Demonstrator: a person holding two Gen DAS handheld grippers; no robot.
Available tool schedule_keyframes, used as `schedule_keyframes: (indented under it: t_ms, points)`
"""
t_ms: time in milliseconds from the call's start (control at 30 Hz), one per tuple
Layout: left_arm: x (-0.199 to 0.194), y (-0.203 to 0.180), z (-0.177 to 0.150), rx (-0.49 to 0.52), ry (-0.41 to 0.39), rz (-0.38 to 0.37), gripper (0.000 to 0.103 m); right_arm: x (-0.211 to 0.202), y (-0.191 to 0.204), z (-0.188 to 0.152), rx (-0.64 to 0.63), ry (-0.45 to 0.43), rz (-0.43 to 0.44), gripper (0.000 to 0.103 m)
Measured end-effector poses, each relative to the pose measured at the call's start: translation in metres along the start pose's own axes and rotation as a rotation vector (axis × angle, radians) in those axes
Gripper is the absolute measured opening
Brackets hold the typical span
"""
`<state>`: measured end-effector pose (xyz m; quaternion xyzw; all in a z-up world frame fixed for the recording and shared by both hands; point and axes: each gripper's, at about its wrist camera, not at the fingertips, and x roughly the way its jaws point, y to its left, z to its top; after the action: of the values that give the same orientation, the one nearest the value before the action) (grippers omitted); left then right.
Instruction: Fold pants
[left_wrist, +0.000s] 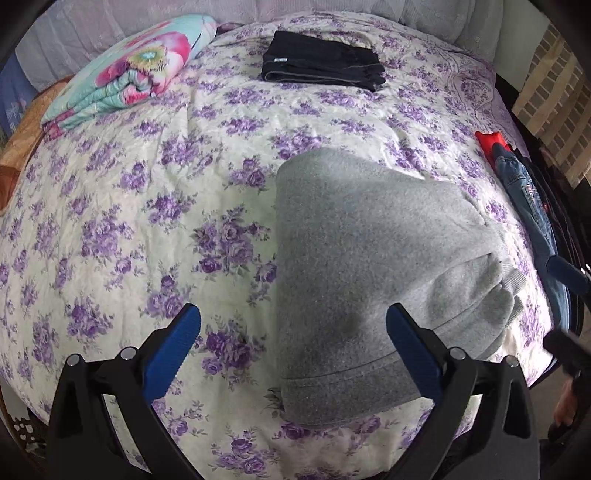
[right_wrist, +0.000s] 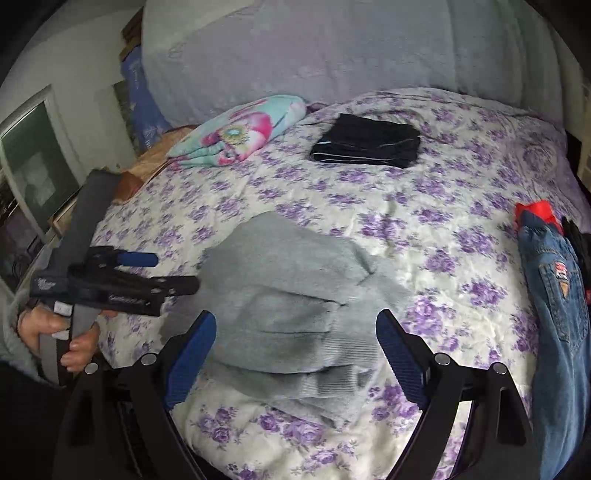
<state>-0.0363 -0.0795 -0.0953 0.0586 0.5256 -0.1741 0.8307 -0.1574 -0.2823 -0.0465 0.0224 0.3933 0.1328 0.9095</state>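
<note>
Purple-flowered bedding covers a wide bed (left_wrist: 155, 192) that fills both views, with a pale padded headboard (right_wrist: 332, 51) along its far side. At the far left of the room stand a window (right_wrist: 33, 162) and a blue panel against the wall. Much of the bed is bare: a broad open stretch lies left of the middle and another runs between the middle and the far end.

One pair of grey pants (left_wrist: 354, 236) lies folded near the middle of the bed, toward the near edge, its ribbed cuffs stacked on the right side of the bundle. One bright floral blanket (left_wrist: 133, 74) sits folded at the far left. One dark folded garment (left_wrist: 321, 61) rests at the far end, well apart from the grey pants. One pair of blue jeans (right_wrist: 554, 295) hangs along the right edge of the bed, with one red item (right_wrist: 535, 212) at its far end.

Two tools are in view. The left tool (left_wrist: 293, 325) hangs open above the left part of the grey pants, gripping nothing. The right tool (right_wrist: 295, 332) stands wide open above the cuffs, also empty. A hand (right_wrist: 48, 328) at the near left holds the left tool's handle.
</note>
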Motion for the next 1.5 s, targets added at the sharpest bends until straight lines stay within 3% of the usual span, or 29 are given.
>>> schedule_keyframes:
  t_ms: [167, 333, 600, 767, 833, 900, 1033, 1133, 1200, 1233, 1333, 1500]
  points:
    - [0.005, 0.022, -0.016, -0.068, 0.033, -0.045, 0.098, 0.011, 0.046, 0.006, -0.196, -0.002, 0.031, 0.089]
    - [0.001, 0.022, -0.031, -0.018, 0.027, -0.085, 0.098, 0.015, 0.012, 0.034, -0.016, -0.031, 0.017, 0.089]
    - [0.003, 0.003, -0.037, -0.005, 0.001, -0.166, 0.098, 0.07, -0.034, 0.106, 0.077, 0.091, 0.097, 0.089]
    - [0.028, 0.005, -0.042, -0.133, 0.046, -0.191, 0.099, 0.122, -0.024, 0.139, 0.018, 0.195, 0.15, 0.089]
    - [0.044, 0.014, -0.051, -0.236, 0.082, -0.248, 0.099, 0.146, -0.019, 0.144, -0.026, 0.246, 0.151, 0.088]
    - [0.053, 0.023, -0.062, -0.324, 0.085, -0.299, 0.099, 0.169, -0.019, 0.148, -0.047, 0.298, 0.177, 0.08]
    - [0.046, 0.006, -0.074, -0.302, 0.052, -0.21, 0.099, 0.198, -0.016, 0.154, -0.096, 0.363, 0.291, 0.057]
    - [0.044, 0.002, -0.084, -0.332, 0.023, -0.183, 0.099, 0.22, -0.017, 0.153, -0.121, 0.434, 0.364, 0.049]
    - [0.043, -0.002, -0.09, -0.347, 0.004, -0.158, 0.099, 0.23, -0.018, 0.152, -0.121, 0.475, 0.415, 0.049]
    - [0.042, -0.004, -0.091, -0.352, -0.002, -0.146, 0.099, 0.232, -0.018, 0.152, -0.121, 0.483, 0.436, 0.043]
    - [0.041, -0.007, -0.095, -0.368, -0.008, -0.128, 0.099, 0.219, -0.01, 0.152, -0.161, 0.463, 0.483, 0.03]
    - [0.044, -0.015, -0.095, -0.371, 0.003, -0.101, 0.099, 0.186, -0.004, 0.157, -0.24, 0.386, 0.559, 0.026]
